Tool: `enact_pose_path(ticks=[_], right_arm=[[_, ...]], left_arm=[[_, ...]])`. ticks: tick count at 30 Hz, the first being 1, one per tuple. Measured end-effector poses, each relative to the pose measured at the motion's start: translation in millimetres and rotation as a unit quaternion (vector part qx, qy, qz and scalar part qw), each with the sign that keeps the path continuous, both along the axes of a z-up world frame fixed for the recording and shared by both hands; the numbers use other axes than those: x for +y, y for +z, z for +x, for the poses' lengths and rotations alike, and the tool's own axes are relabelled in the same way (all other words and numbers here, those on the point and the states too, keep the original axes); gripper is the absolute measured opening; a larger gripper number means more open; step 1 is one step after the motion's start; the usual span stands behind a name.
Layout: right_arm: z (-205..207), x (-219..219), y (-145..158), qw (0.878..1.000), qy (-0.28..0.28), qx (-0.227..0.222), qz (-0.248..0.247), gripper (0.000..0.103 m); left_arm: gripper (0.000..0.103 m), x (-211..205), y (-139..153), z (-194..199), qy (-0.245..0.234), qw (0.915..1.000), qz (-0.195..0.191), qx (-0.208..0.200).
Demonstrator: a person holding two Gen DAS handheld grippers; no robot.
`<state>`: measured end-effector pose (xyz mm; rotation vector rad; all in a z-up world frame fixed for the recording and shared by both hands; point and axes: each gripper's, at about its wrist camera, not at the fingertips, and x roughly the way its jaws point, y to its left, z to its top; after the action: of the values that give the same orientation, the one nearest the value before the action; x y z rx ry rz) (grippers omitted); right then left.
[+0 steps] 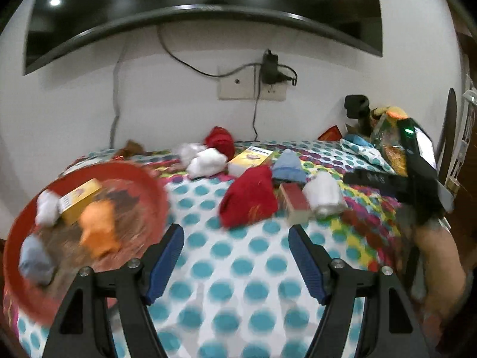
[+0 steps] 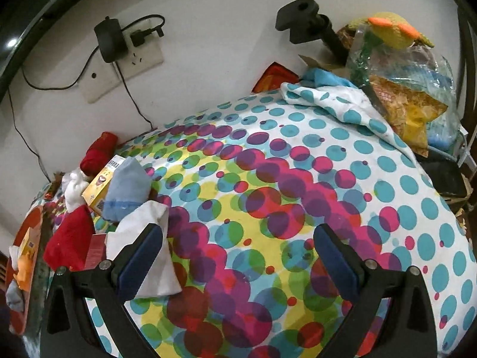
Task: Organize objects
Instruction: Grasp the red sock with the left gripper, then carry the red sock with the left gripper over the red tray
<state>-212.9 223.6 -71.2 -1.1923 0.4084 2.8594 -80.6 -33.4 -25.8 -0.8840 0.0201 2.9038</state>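
While loose items lie scattered on the spotted bedsheet (image 2: pixel 342 149), the red basket (image 1: pixel 143 176) is seen at the left edge, already filled with a yellow box (image 1: pixel 78 200) and socks — evidently the collecting place. Both the left gripper (image 1: pixel 235 264) and the right gripper (image 2: pixel 238 259) are held wide apart and empty, the right beside a white sock (image 2: pixel 149 226) — probably the next pick.

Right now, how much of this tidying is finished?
Partly done. The red basket already holds a yellow box, an orange sock, a white sock and a grey one. Nothing is in hand: the left tool and right tool are both open and empty. Left on the spotted sheet: red socks, white socks, a blue sock and two boxes.
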Motion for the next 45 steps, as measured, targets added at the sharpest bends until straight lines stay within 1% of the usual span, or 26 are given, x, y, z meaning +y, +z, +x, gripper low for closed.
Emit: enact_pose_path(ticks=[2,5,8,11,13,14,15,16,17,19,20,24,27,32,35,39,42,45], right_arm=[[0,1,-1,1.000,0.000,-0.001,-0.006,0.101],[-1,3,-2,1.000,0.003,-0.004,-0.016,0.101],[0,4,-2,1.000,0.006,0.000,-0.022,0.101],[0,4,-3,1.000,0.008,0.001,-0.028,0.101],[1,3,-2,1.000,0.009,0.004,-0.027,0.101],[1,3,-1,1.000,0.010,0.005,-0.027,0.101],[1,2,-1,1.000,0.011,0.006,-0.026,0.102],[1,2,-1,1.000,0.011,0.005,-0.025,0.102],[1,2,-1,1.000,0.012,0.004,-0.024,0.102],[1,2,-2,1.000,0.012,0.004,-0.025,0.102],[1,2,-2,1.000,0.011,0.003,-0.025,0.102],[1,1,-2,1.000,0.011,0.003,-0.024,0.102],[0,1,-2,1.000,0.011,0.003,-0.025,0.102],[1,1,-2,1.000,0.012,0.000,-0.022,0.102],[0,1,-2,1.000,0.013,-0.001,-0.025,0.102],[0,2,-3,1.000,0.013,-0.003,-0.025,0.102],[-1,1,-3,1.000,0.014,-0.005,-0.025,0.102],[-1,1,-3,1.000,0.016,-0.005,-0.027,0.102]], left_arm=[[0.075,14,-3,-30,-0.009,0.9997,-0.012,-0.017],[0.075,28,-12,-69,-0.009,0.9983,-0.041,-0.041],[0.075,36,-21,-98,0.006,0.9964,-0.061,-0.059],[0.075,32,-36,-121,0.027,0.9942,-0.045,-0.093],[0.074,29,-44,-129,0.026,0.9929,-0.029,-0.112],[0.071,31,-48,-132,0.023,0.9923,-0.029,-0.118],[0.064,32,-52,-133,0.020,0.9914,-0.034,-0.125],[0.052,33,-57,-135,0.020,0.9900,-0.038,-0.134],[0.044,33,-57,-134,0.021,0.9904,-0.034,-0.132],[0.033,36,-56,-133,0.017,0.9903,-0.032,-0.134],[0.029,37,-54,-133,0.016,0.9903,-0.033,-0.134],[0.026,36,-43,-125,0.027,0.9920,-0.022,-0.121],[0.026,35,-25,-111,0.033,0.9952,-0.028,-0.088],[0.026,22,8,-93,0.039,0.9976,-0.021,-0.053],[0.026,2,29,-82,0.055,0.9977,-0.017,-0.034],[0.026,-43,48,-64,0.093,0.9955,-0.004,-0.018],[0.026,-86,55,-52,0.130,0.9914,-0.003,-0.014],[0.026,-141,52,-41,0.179,0.9835,-0.003,-0.024]])
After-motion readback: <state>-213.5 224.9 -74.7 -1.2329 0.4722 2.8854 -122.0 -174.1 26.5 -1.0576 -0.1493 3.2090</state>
